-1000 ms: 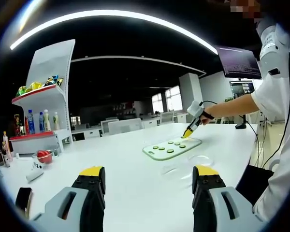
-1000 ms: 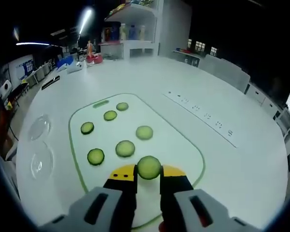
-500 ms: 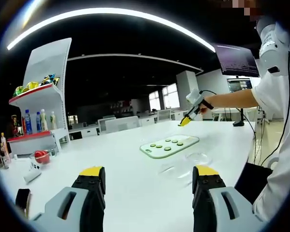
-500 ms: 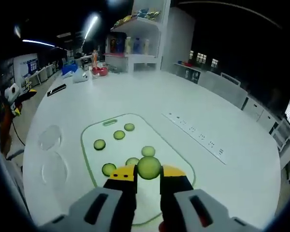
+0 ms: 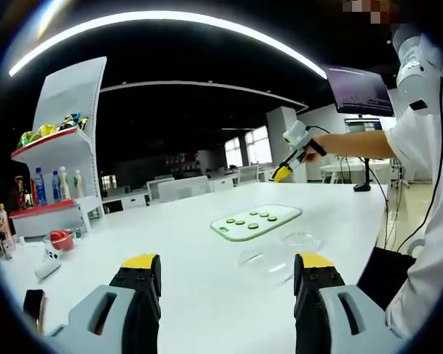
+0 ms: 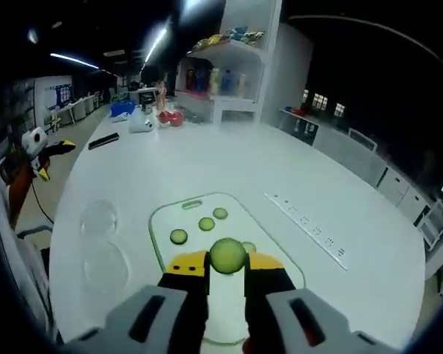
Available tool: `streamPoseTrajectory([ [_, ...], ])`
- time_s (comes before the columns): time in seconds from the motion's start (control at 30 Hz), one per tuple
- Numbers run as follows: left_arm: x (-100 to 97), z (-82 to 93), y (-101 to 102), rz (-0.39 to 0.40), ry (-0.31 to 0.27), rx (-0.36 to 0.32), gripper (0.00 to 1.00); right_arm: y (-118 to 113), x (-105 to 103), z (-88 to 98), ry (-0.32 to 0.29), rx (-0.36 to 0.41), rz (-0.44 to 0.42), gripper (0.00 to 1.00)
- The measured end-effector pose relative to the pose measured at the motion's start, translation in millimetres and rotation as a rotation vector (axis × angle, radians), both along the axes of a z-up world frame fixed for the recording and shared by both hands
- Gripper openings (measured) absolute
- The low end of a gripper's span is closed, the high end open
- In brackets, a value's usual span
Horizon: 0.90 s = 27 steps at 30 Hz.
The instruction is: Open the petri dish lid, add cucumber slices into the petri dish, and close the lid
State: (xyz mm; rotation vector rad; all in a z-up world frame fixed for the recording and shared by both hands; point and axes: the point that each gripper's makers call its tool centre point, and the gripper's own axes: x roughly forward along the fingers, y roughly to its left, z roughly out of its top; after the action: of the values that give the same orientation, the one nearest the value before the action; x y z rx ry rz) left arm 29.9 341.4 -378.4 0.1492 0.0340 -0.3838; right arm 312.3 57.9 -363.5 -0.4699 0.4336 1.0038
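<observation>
My right gripper (image 6: 227,264) is shut on a round cucumber slice (image 6: 228,253), held high above a white, green-edged cutting board (image 6: 167,259). Three more slices (image 6: 206,223) show on the board beyond the jaws. Two clear round pieces, the petri dish and its lid (image 6: 100,218), lie side by side on the white table left of the board. In the left gripper view the right gripper (image 5: 290,153) hangs in the air over the board (image 5: 255,220), and the clear pieces (image 5: 300,240) lie in front of it. My left gripper (image 5: 227,264) is open with nothing between its fingers, low over the table.
A white shelf (image 5: 63,140) with bottles and snacks stands at the table's far end, with a red bowl (image 5: 60,238) and a black phone (image 6: 103,141) near it. A power strip (image 6: 307,223) runs along the table right of the board. The person's arm and sleeve (image 5: 421,140) stand at the right.
My right gripper has risen away from the board with the cucumber slice still in it. The left gripper has barely moved.
</observation>
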Motion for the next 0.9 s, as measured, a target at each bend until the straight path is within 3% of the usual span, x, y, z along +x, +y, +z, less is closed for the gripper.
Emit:
streamPoseTrajectory([
  [0.57,-2.1,-1.5,-1.4,-0.011,0.007,0.001,0.73,31.1,-55.3,10.9,0.008,-0.059,0.183,0.17],
  [0.9,-1.9,-3.1,-3.0,-0.013,0.009,-0.001,0.73,42.7,-93.7,1.1,0.037,-0.107,0.285,0.17],
])
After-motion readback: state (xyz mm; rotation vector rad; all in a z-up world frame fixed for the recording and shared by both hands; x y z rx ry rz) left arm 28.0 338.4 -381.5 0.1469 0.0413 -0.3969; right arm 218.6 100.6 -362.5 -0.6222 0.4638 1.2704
